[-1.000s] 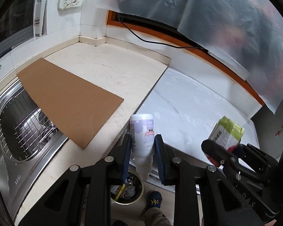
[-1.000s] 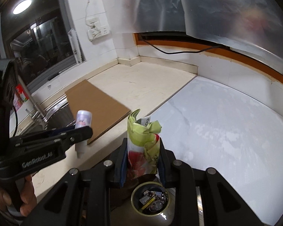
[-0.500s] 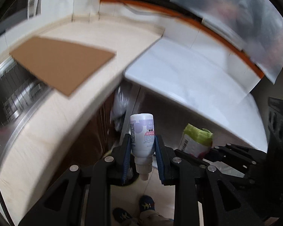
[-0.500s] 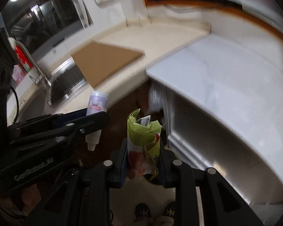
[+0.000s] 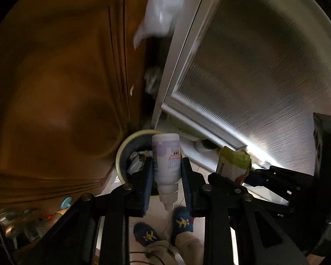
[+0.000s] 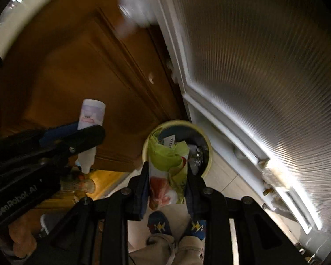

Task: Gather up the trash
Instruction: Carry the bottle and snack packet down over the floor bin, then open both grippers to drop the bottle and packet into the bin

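Left wrist view shows a brown wooden cabinet door (image 5: 61,92) filling the left side and a white door with ribbed glass (image 5: 264,66) on the right, both blurred. Between them, low on the pale floor, stands a round trash bin (image 5: 122,152) with a yellowish rim and some scraps inside. Two blue slippers (image 5: 183,219) of the person are seen near the bottom edge. The left gripper (image 5: 166,176) pinches a small white bottle (image 5: 166,161) with a purple label, its nozzle pointing toward the camera, in front of the bin opening. In the right wrist view, the right gripper (image 6: 168,182) pinches a crumpled green snack bag (image 6: 168,170), whose top overlaps the bin's mouth (image 6: 206,148).
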Action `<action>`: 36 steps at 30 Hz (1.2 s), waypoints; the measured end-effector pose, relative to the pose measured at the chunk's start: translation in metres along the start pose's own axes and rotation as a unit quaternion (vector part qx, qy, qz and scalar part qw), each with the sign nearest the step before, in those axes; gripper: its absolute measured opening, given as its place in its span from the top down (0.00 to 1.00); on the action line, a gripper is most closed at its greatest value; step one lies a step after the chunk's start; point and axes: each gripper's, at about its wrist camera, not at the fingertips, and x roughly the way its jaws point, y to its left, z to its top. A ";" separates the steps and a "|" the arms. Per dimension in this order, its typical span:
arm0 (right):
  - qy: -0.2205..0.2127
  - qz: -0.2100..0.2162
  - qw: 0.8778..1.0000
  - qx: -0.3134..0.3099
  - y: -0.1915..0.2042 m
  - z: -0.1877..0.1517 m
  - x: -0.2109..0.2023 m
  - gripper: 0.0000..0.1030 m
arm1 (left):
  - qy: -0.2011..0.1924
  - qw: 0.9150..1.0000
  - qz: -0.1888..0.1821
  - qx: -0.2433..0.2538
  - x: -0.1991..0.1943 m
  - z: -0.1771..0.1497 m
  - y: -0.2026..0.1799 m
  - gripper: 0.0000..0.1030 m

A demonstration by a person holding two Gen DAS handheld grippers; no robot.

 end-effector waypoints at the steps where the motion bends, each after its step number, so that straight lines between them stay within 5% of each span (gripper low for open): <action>1: 0.003 0.002 1.000 0.003 -0.004 -0.001 0.011 0.73 | 0.001 1.000 0.000 0.000 0.008 0.000 0.002 0.78; 9: 0.030 0.005 0.999 0.012 -0.030 -0.005 0.095 0.73 | 0.022 1.000 0.002 0.011 0.090 0.004 0.018 0.75; 13: 0.037 0.008 0.999 0.012 -0.041 -0.007 0.116 0.72 | 0.038 0.999 0.026 0.030 0.116 0.005 0.020 0.48; 18: 0.044 0.009 0.999 0.014 -0.041 -0.002 0.131 0.71 | 0.044 0.998 0.035 0.022 0.124 0.001 0.028 0.30; 36: 0.043 0.004 0.999 -0.012 -0.029 0.004 0.140 0.55 | 0.037 0.998 0.048 0.021 0.116 0.003 0.039 0.18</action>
